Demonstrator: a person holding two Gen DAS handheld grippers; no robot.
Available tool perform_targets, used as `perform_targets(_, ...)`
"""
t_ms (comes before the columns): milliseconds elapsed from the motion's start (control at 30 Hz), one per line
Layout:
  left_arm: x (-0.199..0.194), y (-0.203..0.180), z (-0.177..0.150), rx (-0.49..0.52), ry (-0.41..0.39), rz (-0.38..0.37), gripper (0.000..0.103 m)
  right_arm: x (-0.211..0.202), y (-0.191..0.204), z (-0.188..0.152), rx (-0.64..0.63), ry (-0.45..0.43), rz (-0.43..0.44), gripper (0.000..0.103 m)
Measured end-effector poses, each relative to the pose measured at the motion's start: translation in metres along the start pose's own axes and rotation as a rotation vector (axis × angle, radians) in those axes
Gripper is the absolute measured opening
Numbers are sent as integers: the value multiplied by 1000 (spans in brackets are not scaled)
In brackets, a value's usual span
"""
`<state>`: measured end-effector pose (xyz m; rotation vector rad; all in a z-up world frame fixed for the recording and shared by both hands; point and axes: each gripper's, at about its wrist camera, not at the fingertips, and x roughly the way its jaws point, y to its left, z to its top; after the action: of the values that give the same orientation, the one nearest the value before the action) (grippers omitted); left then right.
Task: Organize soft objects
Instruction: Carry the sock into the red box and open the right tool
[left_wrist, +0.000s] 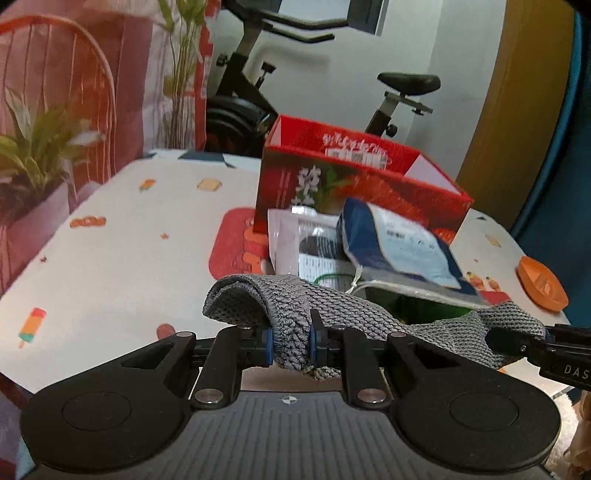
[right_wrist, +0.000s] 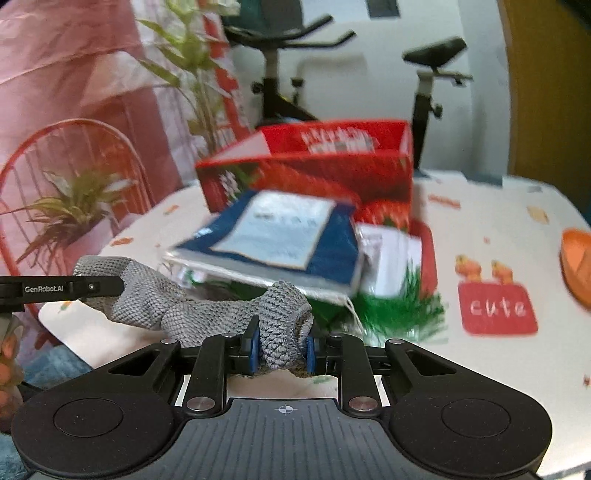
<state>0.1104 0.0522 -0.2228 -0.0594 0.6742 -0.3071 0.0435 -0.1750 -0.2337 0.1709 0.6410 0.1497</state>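
Both tongs, left tongs (left_wrist: 291, 343) and right tongs (right_wrist: 282, 349), pinch opposite ends of the limp, light grey knitted cloth (left_wrist: 354, 314), which sags between them above the worktop (left_wrist: 122, 236) and is best held at its ends.

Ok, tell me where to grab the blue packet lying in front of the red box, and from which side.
Probably take the blue packet by its raised near edge, coming in low from the front. It lies tilted on the other bags, so that edge overhangs and leaves a gap beneath for one finger. Both grippers, left and right, are shut on the gray cloth, so one must let go first.
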Motion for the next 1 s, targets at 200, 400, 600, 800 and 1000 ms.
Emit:
perform_targets(200,-26,2,13,-17,-97,2,18,-22,15,17,-88,-107,22,21)
perform_targets(400,-35,-12,42,37,-175,1,18,-26,16,49,-111,-153,25,21)
perform_targets(600,-26,-22,75,87,-218,-2,18,-16,5,89,-114,-177,13,21)
perform_targets(800,2,-38,115,155,-260,16,18,8,-10,138,-159,-205,-29,21)
perform_targets(1000,42,-50,148,180,-256,35,18,48,-28,174,-175,-221,-81,21)
